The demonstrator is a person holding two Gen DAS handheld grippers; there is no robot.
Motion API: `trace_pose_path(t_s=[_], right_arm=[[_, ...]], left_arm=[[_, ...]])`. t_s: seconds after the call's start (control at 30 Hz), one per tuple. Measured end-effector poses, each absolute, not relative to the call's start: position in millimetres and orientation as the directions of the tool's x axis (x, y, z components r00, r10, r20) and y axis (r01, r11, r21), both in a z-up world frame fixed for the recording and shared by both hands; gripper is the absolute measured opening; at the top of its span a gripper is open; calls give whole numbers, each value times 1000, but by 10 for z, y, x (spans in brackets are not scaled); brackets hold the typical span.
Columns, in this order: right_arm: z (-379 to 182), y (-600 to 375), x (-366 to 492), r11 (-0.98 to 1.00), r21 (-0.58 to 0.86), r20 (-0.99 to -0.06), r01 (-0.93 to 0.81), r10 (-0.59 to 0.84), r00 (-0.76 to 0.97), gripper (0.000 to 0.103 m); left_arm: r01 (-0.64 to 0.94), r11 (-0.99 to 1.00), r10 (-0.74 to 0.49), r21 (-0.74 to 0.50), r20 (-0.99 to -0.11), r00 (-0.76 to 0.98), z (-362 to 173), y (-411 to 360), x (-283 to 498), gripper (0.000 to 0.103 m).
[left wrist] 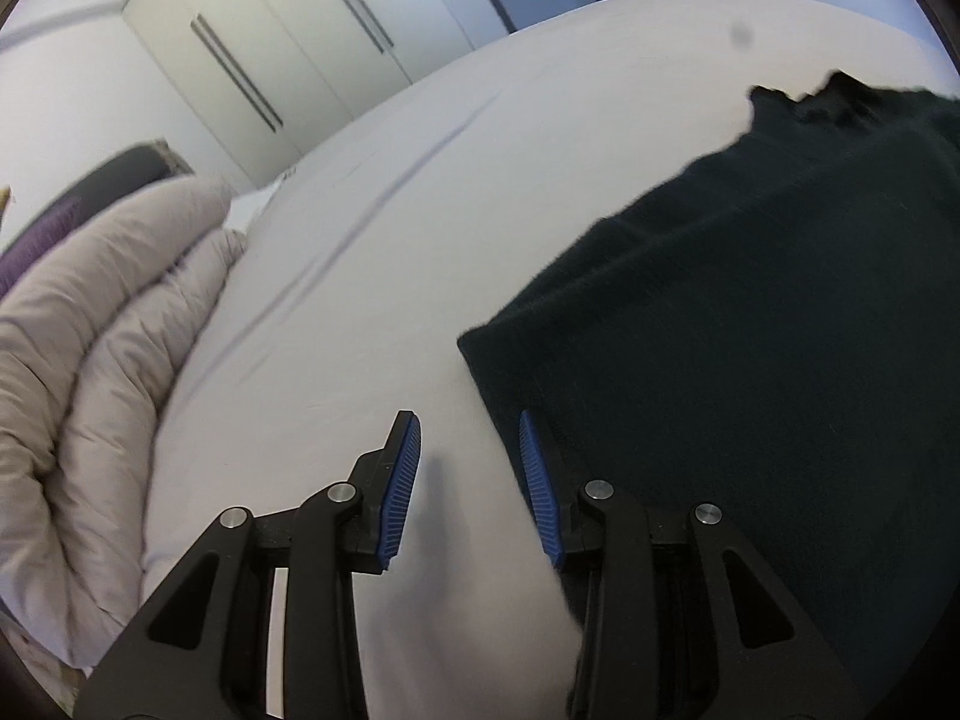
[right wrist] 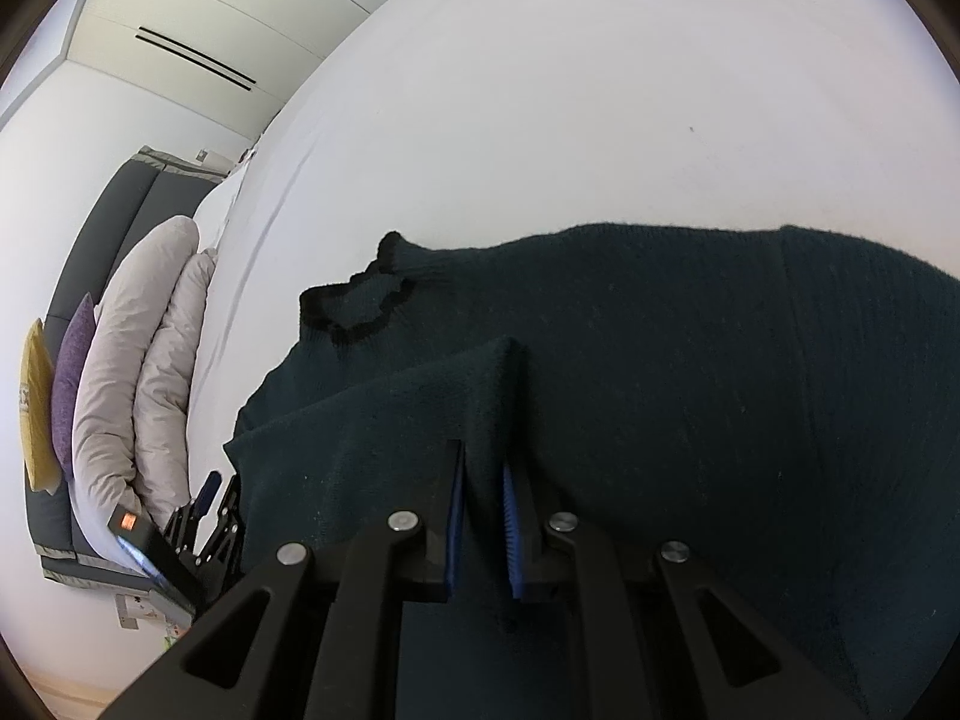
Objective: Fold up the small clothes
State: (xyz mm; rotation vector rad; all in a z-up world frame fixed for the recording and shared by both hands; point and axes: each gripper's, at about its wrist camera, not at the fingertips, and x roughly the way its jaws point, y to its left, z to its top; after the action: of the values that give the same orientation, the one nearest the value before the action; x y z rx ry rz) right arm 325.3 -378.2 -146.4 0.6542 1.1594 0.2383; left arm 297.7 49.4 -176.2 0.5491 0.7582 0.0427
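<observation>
Left side of bed: one folded grey duvet (right wrist: 144,372), one purple cushion (right wrist: 72,378), one yellow cushion (right wrist: 37,402) against a dark headboard (right wrist: 114,228). One dark green sweater (right wrist: 690,372) lies flat on the white sheet (right wrist: 600,90), black-trimmed collar (right wrist: 354,306) pointing left toward the pillows, long axis running left-right in the right wrist view.

Left gripper (left wrist: 471,480) low over the sheet at the sweater's left edge, fingers spread apart, holding nothing; its right pad (left wrist: 540,492) sits just at the fabric edge.

Right gripper (right wrist: 483,510) angled down over the sweater, fingers pinched onto a raised fold of knit between the pads. Two grippers, one garment.
</observation>
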Motion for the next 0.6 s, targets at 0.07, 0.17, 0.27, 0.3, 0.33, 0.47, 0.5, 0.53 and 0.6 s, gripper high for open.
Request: trace_pose_path(t_s=[0.07, 0.17, 0.27, 0.3, 0.33, 0.47, 0.5, 0.53, 0.6], right_arm=[[-1449, -3777, 3232, 796, 586, -773, 153, 492, 401, 12], [-1415, -3758, 3194, 808, 570, -781, 146, 479, 400, 12], [-1384, -3757, 3137, 820, 555, -790, 143, 464, 401, 12], [-1381, -3766, 3123, 821, 553, -790, 143, 463, 402, 12], [-1380, -3782, 3106, 822, 551, -791, 143, 460, 403, 12], [-1431, -3924, 3084, 806, 563, -788, 180, 458, 412, 10], [-1433, -3952, 3082, 806, 560, -790, 192, 450, 416, 10], [-1421, -3985, 3067, 808, 552, -795, 208, 434, 424, 9], [-1373, -4047, 3008, 818, 520, -814, 246, 386, 435, 8]], left_arm=[[164, 840, 233, 518, -617, 752, -1770, 446, 2813, 34], [177, 769, 270, 615, -563, 781, -1871, 312, 2574, 33], [184, 745, 278, 641, -549, 788, -1917, 283, 2434, 33], [188, 742, 278, 644, -550, 787, -1931, 279, 2404, 33], [192, 741, 276, 644, -552, 787, -1932, 288, 2399, 33], [202, 758, 271, 620, -581, 767, -1912, 320, 2402, 33], [202, 762, 271, 615, -586, 764, -1902, 321, 2422, 33], [199, 766, 272, 612, -589, 761, -1892, 322, 2425, 33], [192, 778, 273, 599, -597, 754, -1834, 331, 2419, 34]])
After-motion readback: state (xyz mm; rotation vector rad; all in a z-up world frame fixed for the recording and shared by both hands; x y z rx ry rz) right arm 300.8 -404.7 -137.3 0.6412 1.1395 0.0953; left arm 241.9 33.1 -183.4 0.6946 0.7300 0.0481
